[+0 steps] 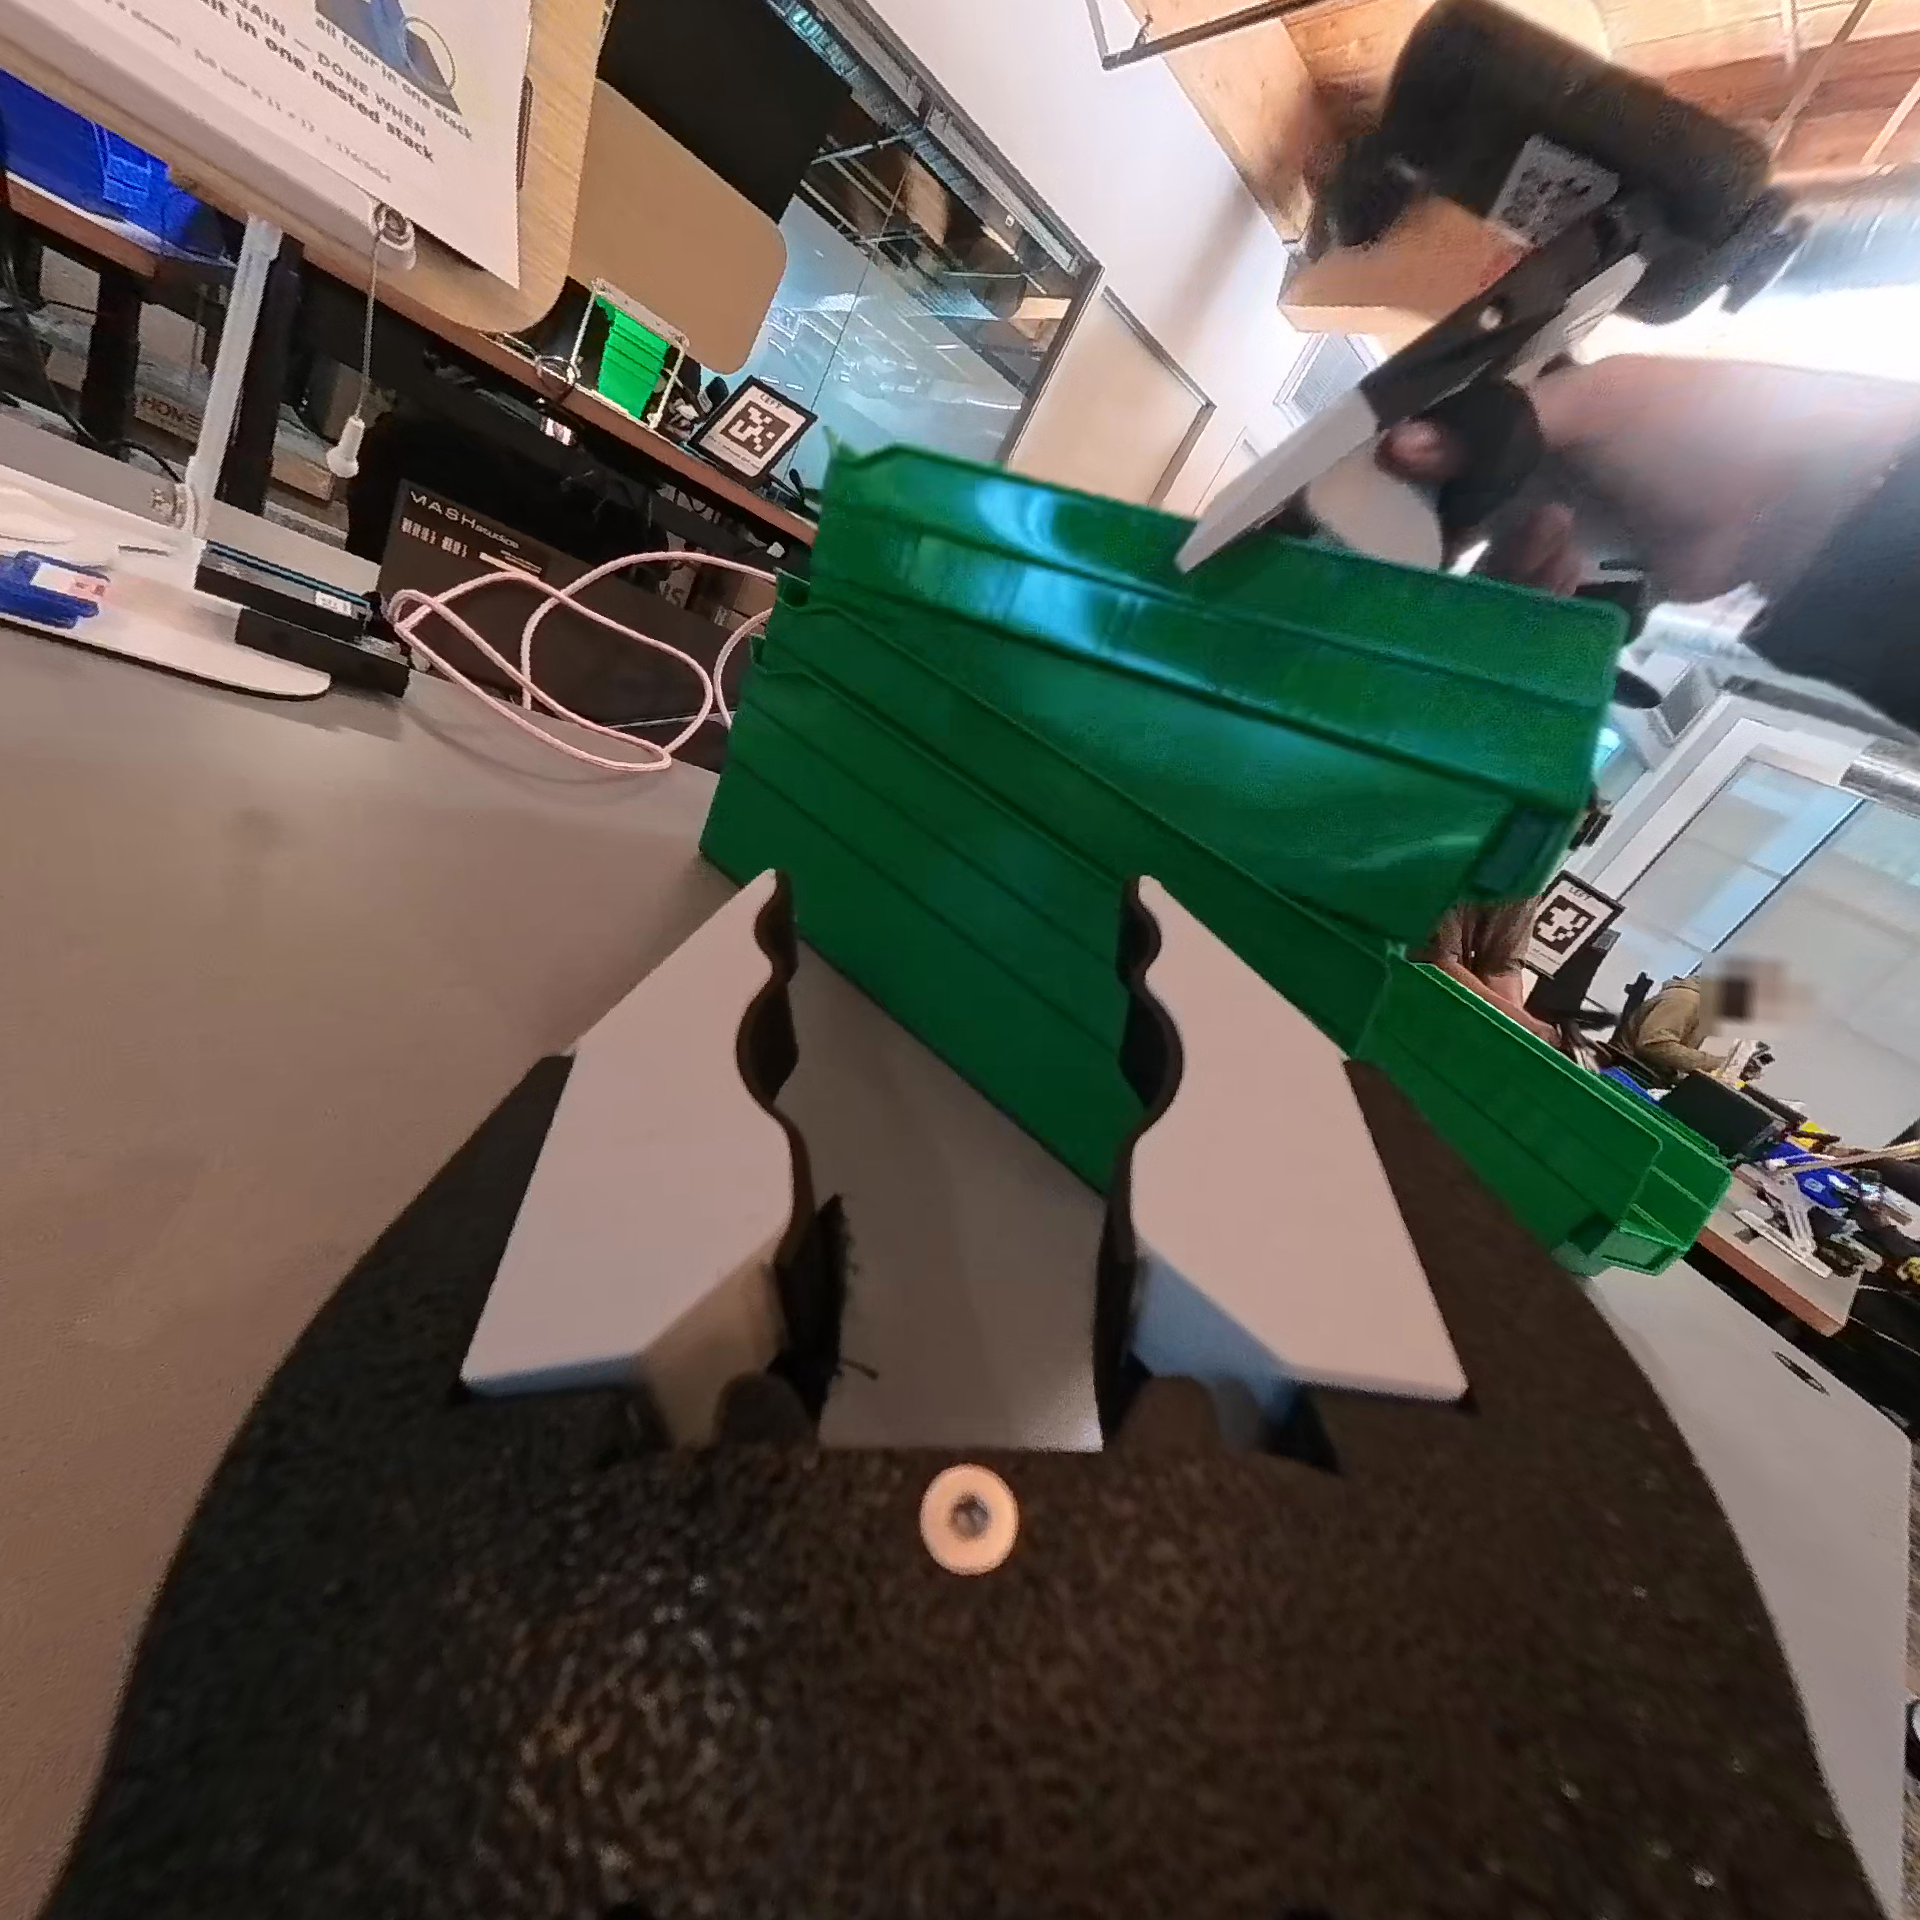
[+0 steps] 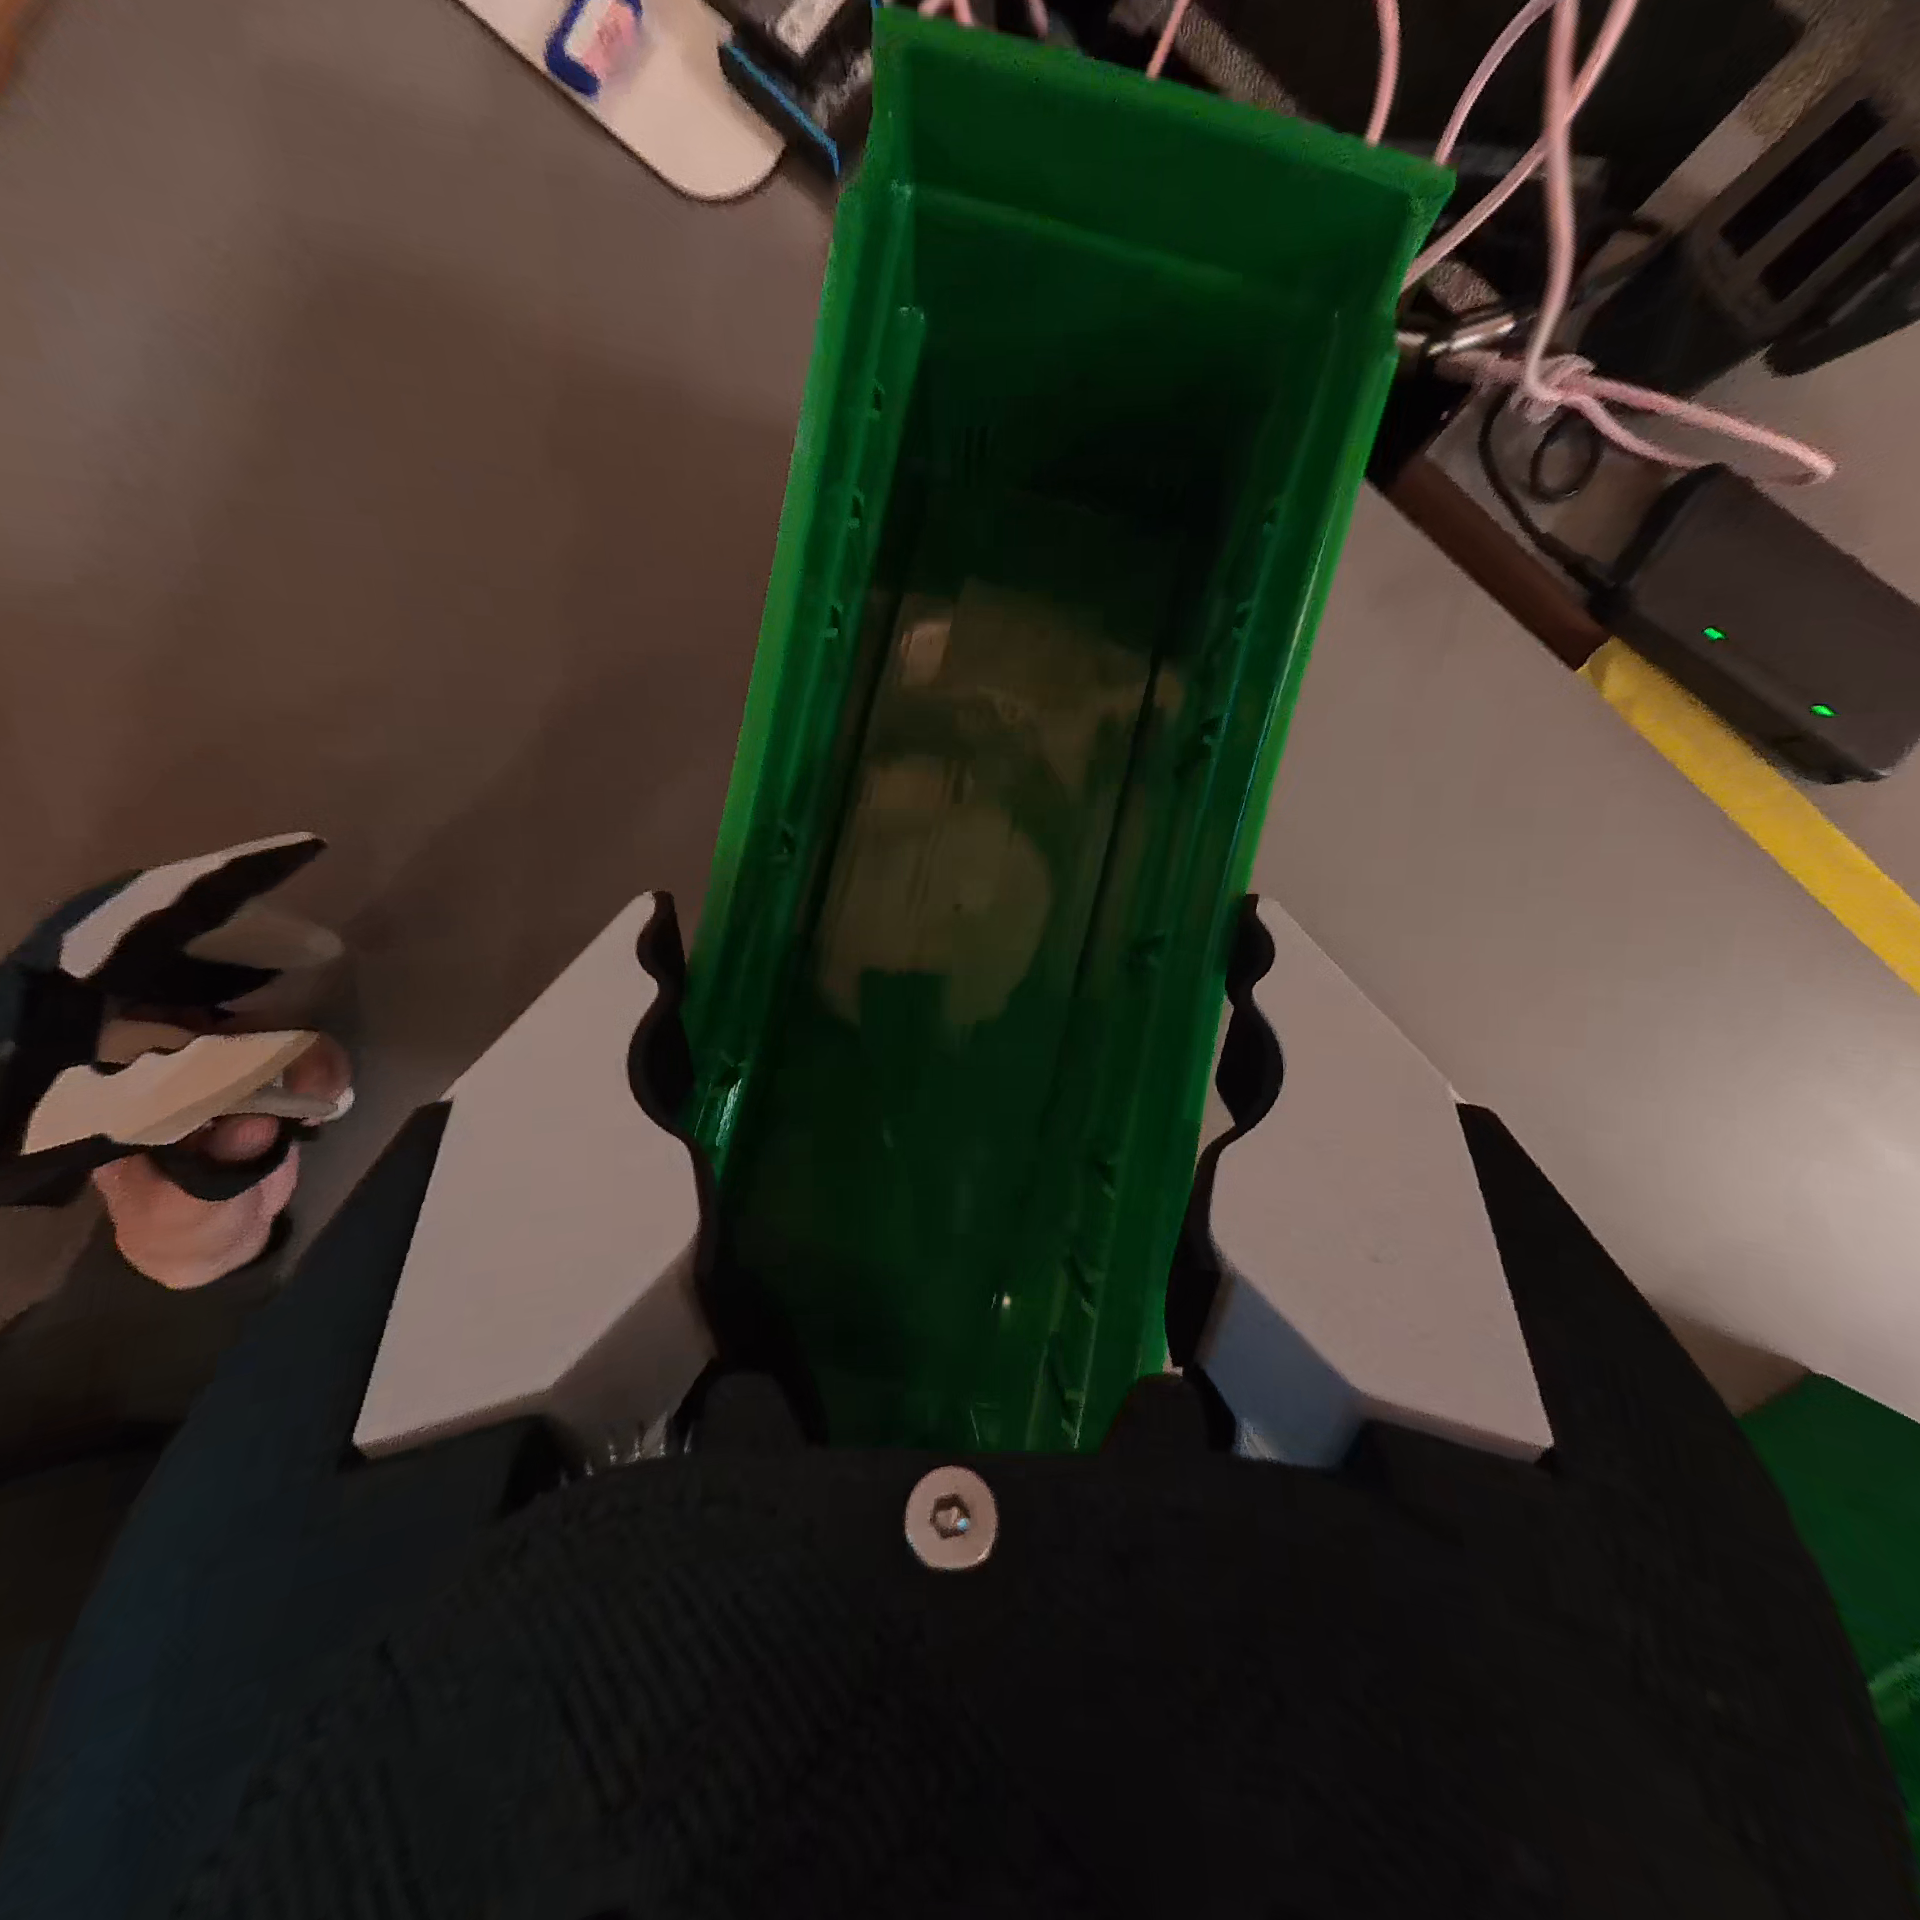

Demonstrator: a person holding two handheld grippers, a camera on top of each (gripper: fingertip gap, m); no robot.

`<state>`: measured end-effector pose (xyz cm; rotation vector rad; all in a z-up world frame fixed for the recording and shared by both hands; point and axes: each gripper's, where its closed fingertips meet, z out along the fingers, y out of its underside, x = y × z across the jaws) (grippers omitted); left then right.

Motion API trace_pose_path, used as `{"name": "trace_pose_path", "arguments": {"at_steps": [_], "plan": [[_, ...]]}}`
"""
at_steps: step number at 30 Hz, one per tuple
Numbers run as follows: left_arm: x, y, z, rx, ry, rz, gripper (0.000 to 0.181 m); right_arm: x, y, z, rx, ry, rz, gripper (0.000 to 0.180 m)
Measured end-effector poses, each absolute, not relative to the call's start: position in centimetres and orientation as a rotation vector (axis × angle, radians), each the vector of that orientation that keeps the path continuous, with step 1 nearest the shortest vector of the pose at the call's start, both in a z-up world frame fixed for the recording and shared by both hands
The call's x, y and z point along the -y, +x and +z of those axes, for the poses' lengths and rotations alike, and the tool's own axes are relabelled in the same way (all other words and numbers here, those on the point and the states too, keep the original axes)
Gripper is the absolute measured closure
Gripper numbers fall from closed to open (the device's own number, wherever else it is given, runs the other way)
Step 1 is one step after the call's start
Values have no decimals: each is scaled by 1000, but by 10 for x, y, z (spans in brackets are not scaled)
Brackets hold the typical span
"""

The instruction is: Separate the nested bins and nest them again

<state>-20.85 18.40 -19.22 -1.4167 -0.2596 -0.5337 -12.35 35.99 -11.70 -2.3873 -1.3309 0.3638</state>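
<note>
Left wrist view: the top green bin (image 1: 1195,665), tilted atop the nested stack (image 1: 935,935) and judged light, stiff and slick, is gripped across its side walls by the right gripper (image 2: 961,1039), the left gripper (image 1: 956,997) gaping empty beside the stack.

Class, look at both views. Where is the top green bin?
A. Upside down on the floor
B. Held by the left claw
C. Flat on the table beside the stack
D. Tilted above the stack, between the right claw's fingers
D: the top bin sits tilted over the stack, and the right claw has a finger on either side of it.
</note>
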Motion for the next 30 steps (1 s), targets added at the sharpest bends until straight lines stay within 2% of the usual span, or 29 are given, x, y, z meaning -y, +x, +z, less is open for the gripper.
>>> {"name": "trace_pose_path", "arguments": {"at_steps": [5, 11, 16, 26, 30], "plan": [[-184, -209, -192, 260, -1416, -534, 120, -383, -104, -70, 1173, -2340, 468, 76], [-184, -208, -193, 259, -1421, -527, 120, -444, -13, -46, 952, -2336, 217, 76], [-185, -208, -194, 259, -1427, -528, 120, -467, 74, -96, 789, -2455, 106, 75], [-186, -208, -193, 260, -1425, -536, 120, -456, 158, -227, 725, -2565, 55, 71], [-186, -207, -193, 261, -1426, -539, 120, -453, 160, -230, 702, -2553, 70, 53]]}}
